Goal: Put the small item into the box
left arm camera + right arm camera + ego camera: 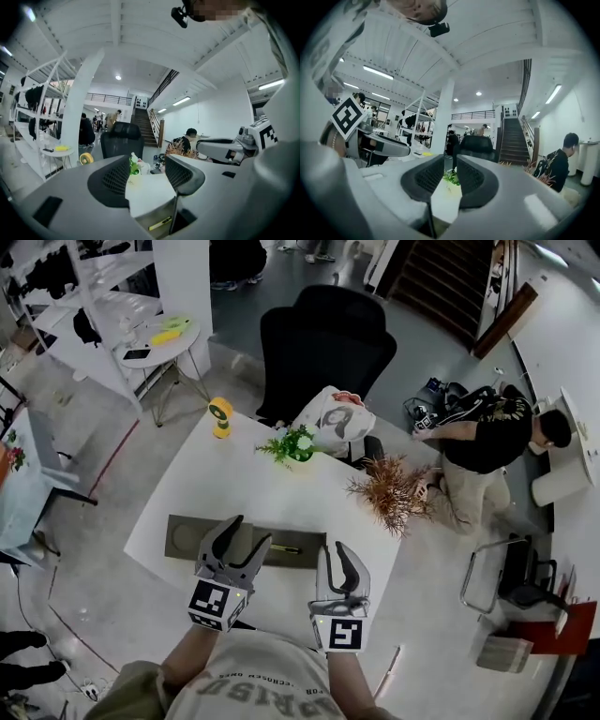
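The only print is square black-and-white markers on both grippers; the shirt lettering is too warped to read. A slim yellow item (284,548), perhaps a pen, lies in the olive box (183,538) near the white table's (234,484) front edge. The left gripper (249,531) is wide apart and empty, the right gripper (334,549) narrow and empty. Bare tabletop lies beyond.

From my feed I see a white desk (234,488) on a grey floor (422,362), a black office chair (323,343) at its far side, a small round table (173,351) and white shelving (84,296) far left, a white pillar (183,277), stairs (445,282) far right, a person (483,432) sitting on the floor at right, strip lights (377,71) on the white ceiling (487,42)
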